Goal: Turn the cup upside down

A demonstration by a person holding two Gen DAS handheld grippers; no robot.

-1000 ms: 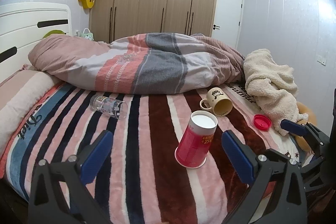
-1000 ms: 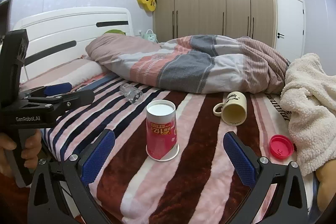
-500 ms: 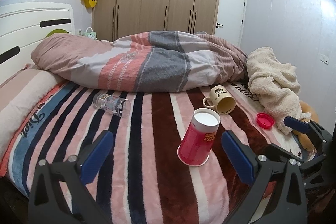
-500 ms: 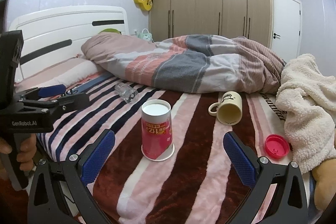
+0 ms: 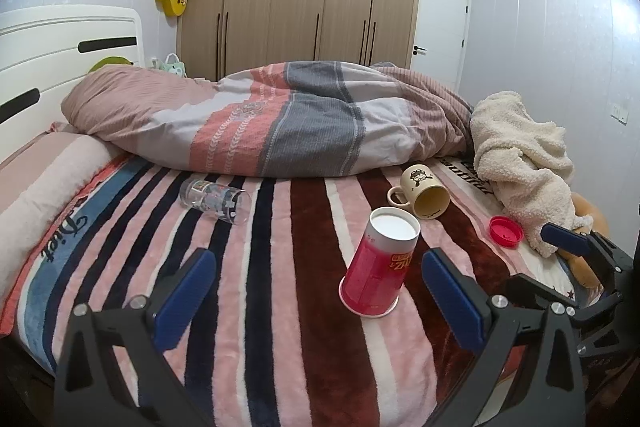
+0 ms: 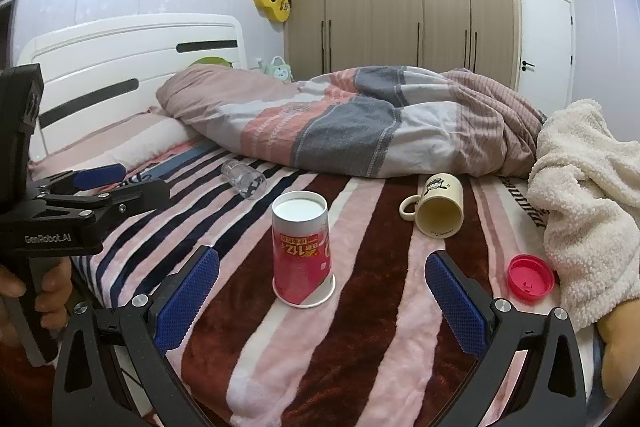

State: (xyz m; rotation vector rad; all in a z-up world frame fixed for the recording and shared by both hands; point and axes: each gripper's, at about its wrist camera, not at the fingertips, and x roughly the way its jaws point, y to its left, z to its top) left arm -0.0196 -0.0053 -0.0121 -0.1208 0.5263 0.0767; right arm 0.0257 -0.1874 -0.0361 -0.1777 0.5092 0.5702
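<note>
— Nearest the cameras, what are the grippers doing?
— The left gripper (image 5: pixel 316 291) and right gripper (image 6: pixel 322 293) both hang spread wide and empty, short of the red paper cup (image 6: pixel 303 249), which stands mouth-down on the bed (image 6: pixel 372 327), so the flip looks done.
— And farther off?
— A mug (image 6: pixel 438 205) and a glass (image 6: pixel 244 179) lie on their sides. Compared with a second ago, both grippers have backed slightly away.
</note>
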